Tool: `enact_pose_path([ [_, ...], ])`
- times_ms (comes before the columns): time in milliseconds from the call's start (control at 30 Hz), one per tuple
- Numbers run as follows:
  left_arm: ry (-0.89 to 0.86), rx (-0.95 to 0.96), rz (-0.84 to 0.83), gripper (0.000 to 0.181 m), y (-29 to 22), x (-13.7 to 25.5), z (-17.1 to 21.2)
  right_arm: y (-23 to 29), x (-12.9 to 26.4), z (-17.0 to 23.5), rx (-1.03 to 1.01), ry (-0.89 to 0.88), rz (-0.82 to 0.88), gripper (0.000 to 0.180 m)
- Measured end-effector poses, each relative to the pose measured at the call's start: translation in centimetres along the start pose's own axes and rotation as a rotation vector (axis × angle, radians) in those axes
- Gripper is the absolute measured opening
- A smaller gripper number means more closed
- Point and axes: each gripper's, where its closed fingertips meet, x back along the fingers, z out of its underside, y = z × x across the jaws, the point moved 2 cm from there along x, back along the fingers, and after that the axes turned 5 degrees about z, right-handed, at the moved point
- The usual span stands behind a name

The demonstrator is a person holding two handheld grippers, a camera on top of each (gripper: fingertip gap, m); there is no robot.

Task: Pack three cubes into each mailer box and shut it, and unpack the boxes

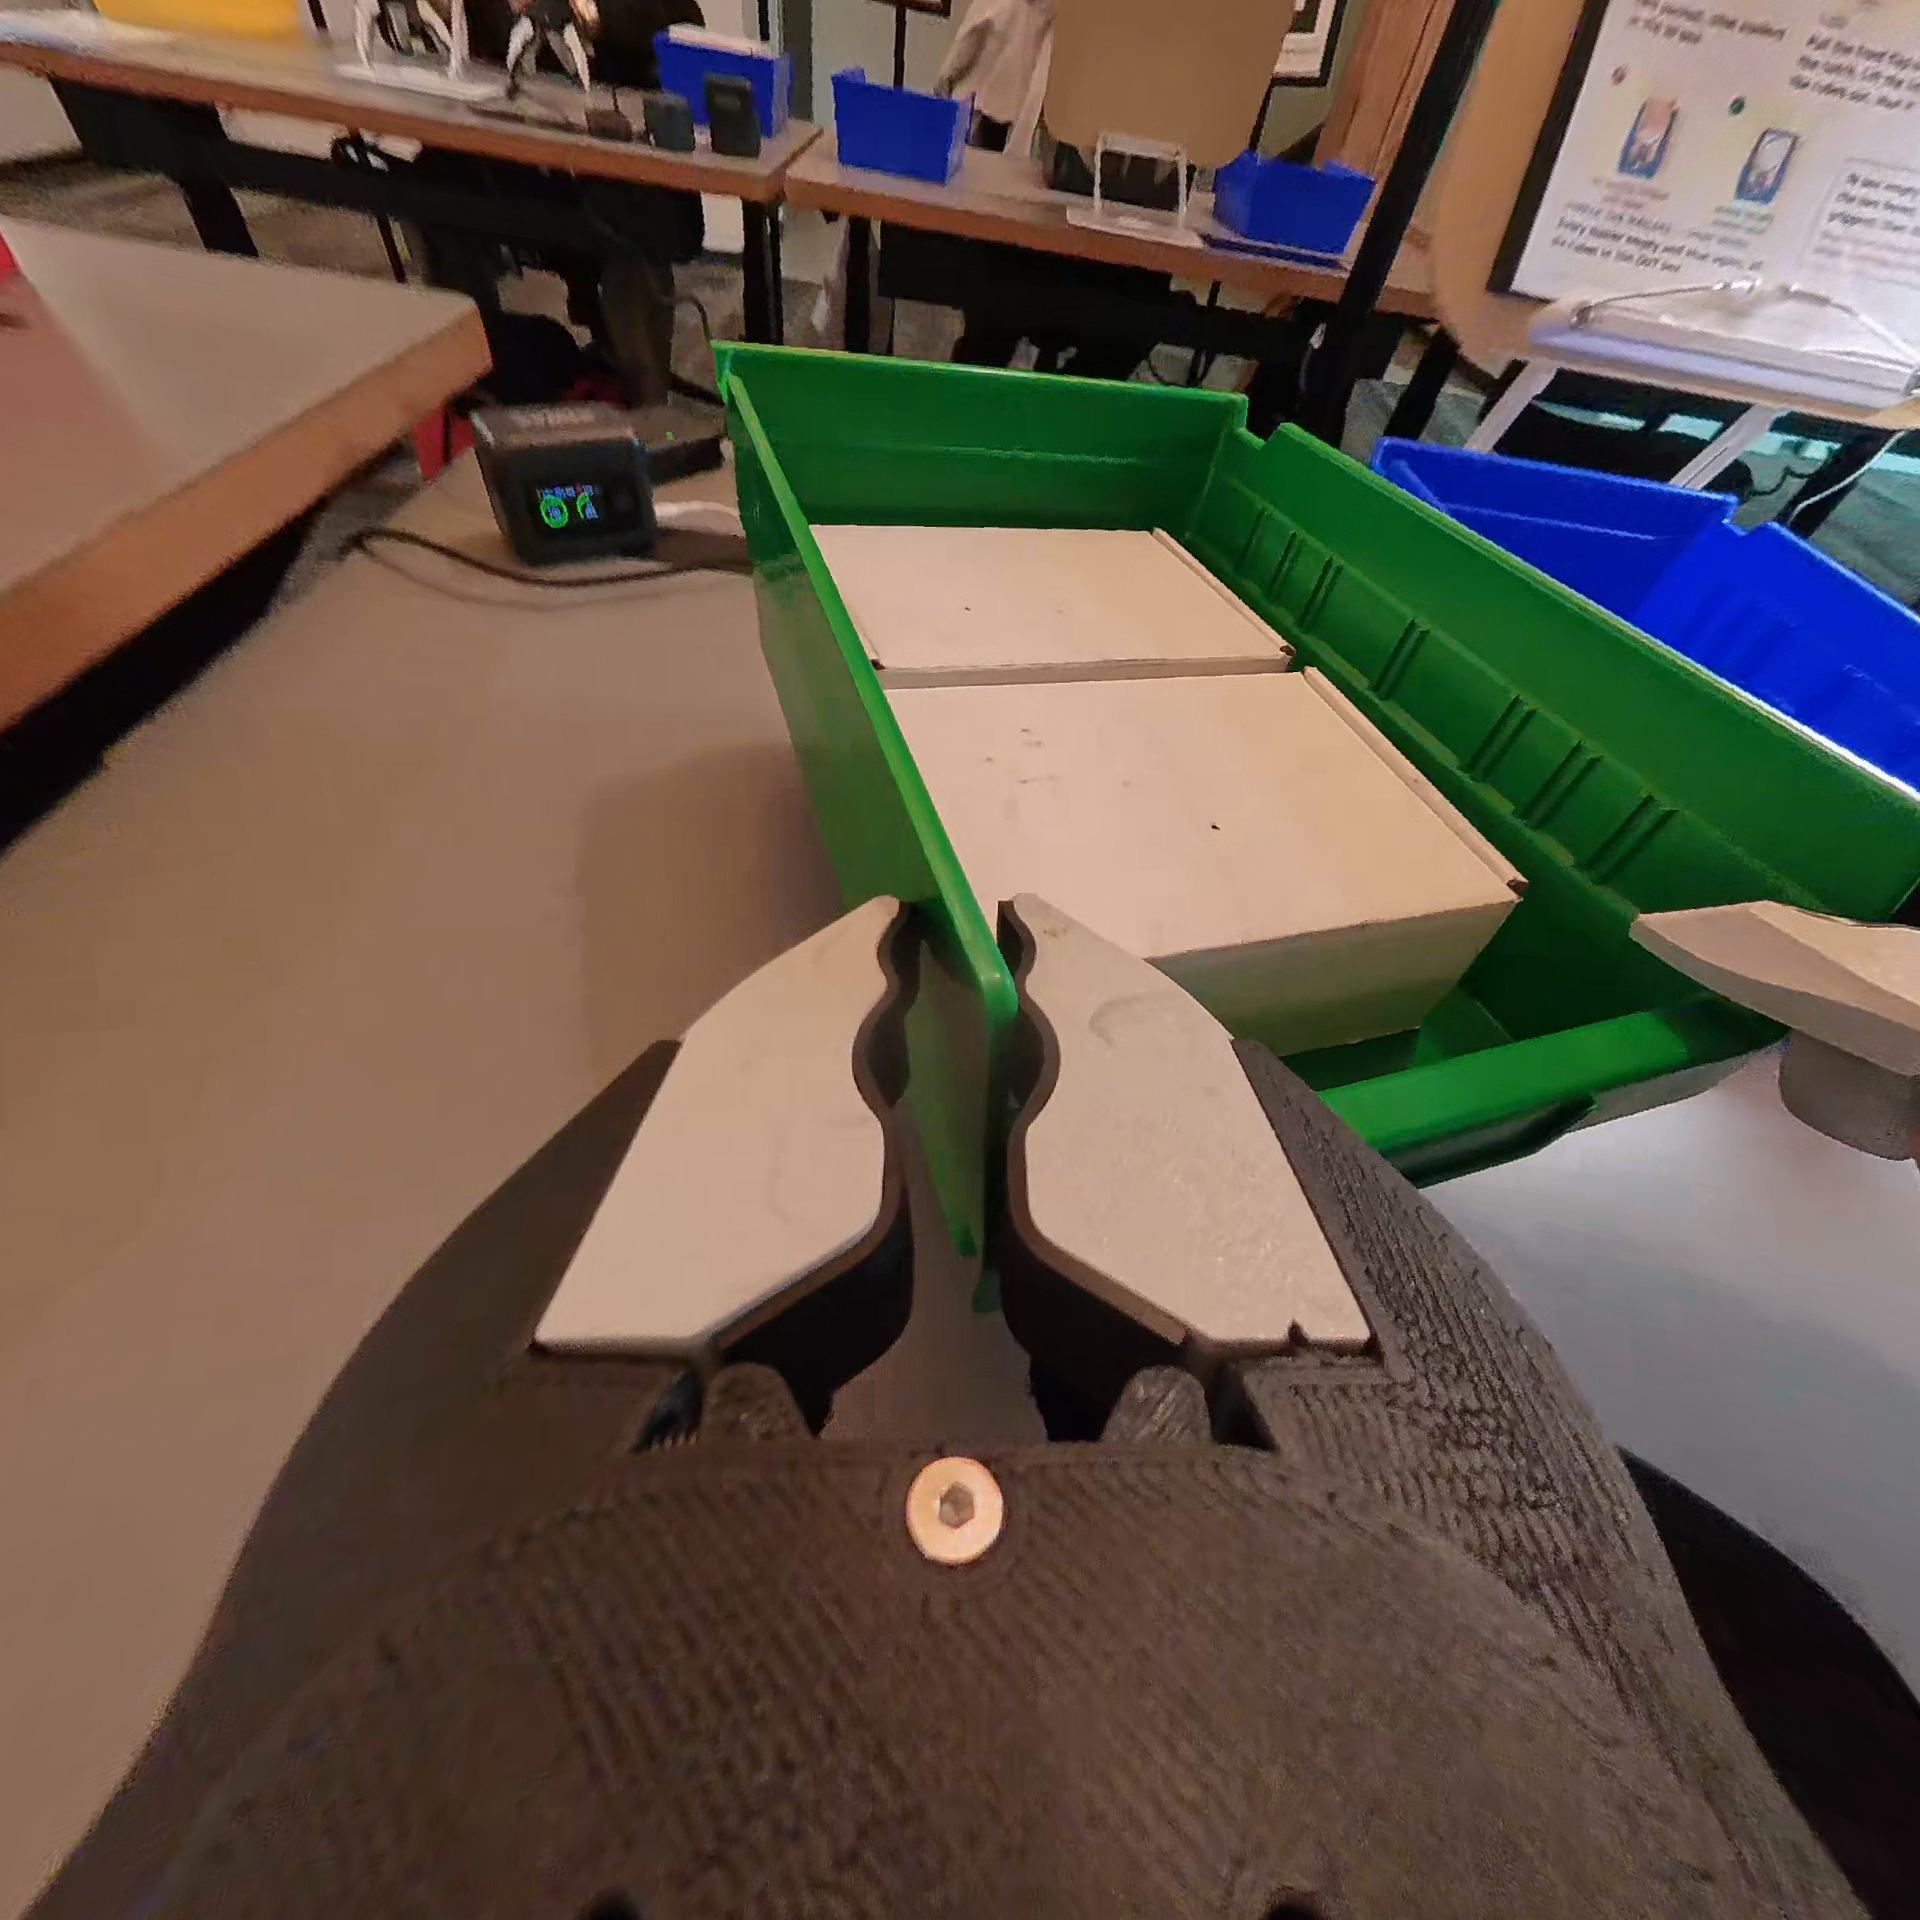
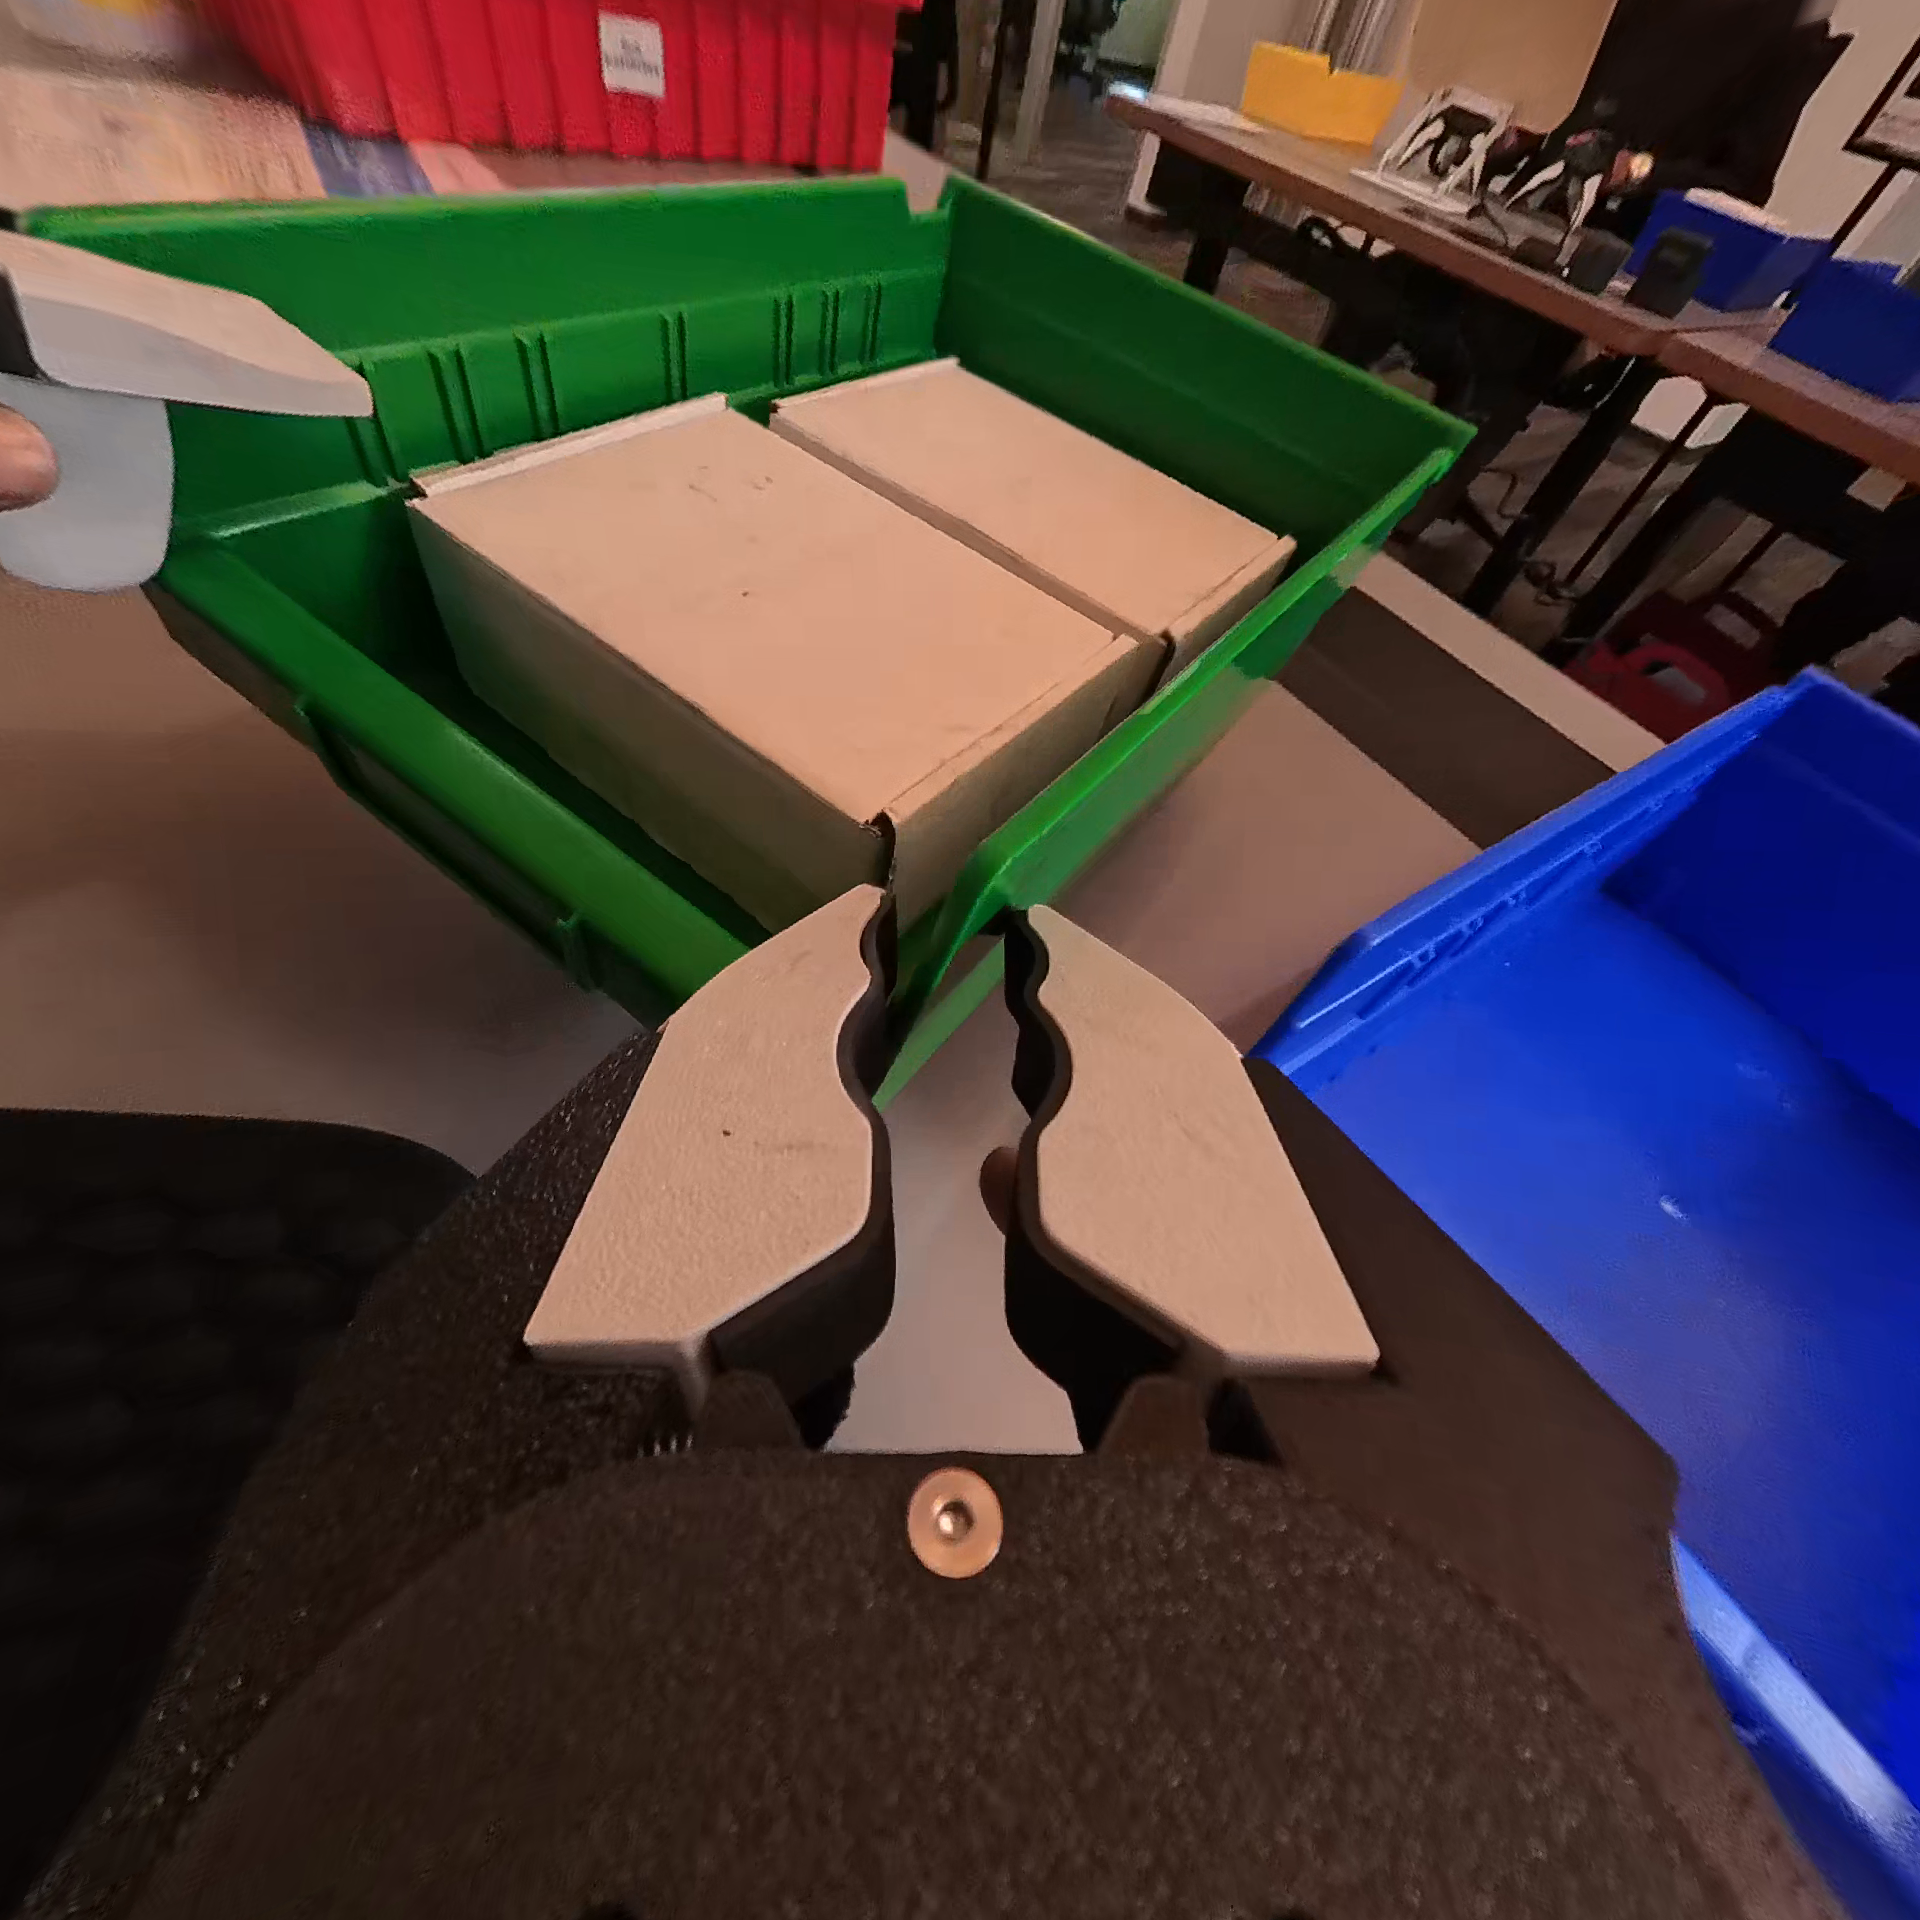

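Note:
A green bin (image 1: 1039,436) stands on the grey table and holds two closed white mailer boxes, a near one (image 1: 1195,810) and a far one (image 1: 1039,592). My left gripper (image 1: 951,914) is shut on the bin's left wall near its front corner. My right gripper (image 2: 945,904) is closed around the bin's right wall (image 2: 1195,707) near the front corner. The two boxes also show in the right wrist view (image 2: 748,623) (image 2: 1018,488). Each gripper shows at the edge of the other's view: the right one (image 1: 1787,966), the left one (image 2: 187,353). No cubes are visible.
A blue bin (image 2: 1610,1091) stands close to the right of the green bin, also in the left wrist view (image 1: 1714,592). A black power unit (image 1: 566,488) with cables lies far left. A red tote (image 2: 623,73) is behind. Other tables with small blue bins (image 1: 894,130) stand beyond. My right fingertips sit around 20 centimeters from my left ones.

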Motion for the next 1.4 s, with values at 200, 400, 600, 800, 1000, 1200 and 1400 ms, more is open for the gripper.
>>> enact_pose_path([
  [200, -0.013, 0.066, 0.017, 0.014, 0.9, -2.4, 3.0, 0.0, -1.8, 2.9, 0.030, 0.042, 0.010, 0.021],
  [400, 0.024, -0.016, 0.051, 0.035, 0.9, -3.0, 3.4, 0.0, -2.4, 3.6, 0.083, 0.075, -0.074, 0.026],
  [600, -0.057, -0.224, 0.095, 0.049, -0.4, 0.2, -0.4, -3.2, 2.0, 2.9, 0.145, 0.153, -0.234, 0.063],
  [800, 0.133, -0.527, 0.360, 0.061, -7.4, -0.3, 1.0, -10.2, 3.5, 7.8, 0.393, 0.460, -0.145, 0.078],
  [1000, 0.451, -0.851, 0.423, 0.073, -9.7, -3.0, 5.8, -11.6, 1.7, 10.3, 0.583, 0.612, -0.134, 0.078],
  [1200, 0.608, -1.009, 0.452, 0.058, -9.7, -5.2, 8.6, -11.3, -0.6, 11.4, 0.581, 0.658, -0.170, 0.051],
  [1400, 0.632, -1.084, 0.474, 0.032, -10.1, -6.5, 9.1, -11.4, -0.2, 11.9, 0.575, 0.639, -0.183, 0.033],
])
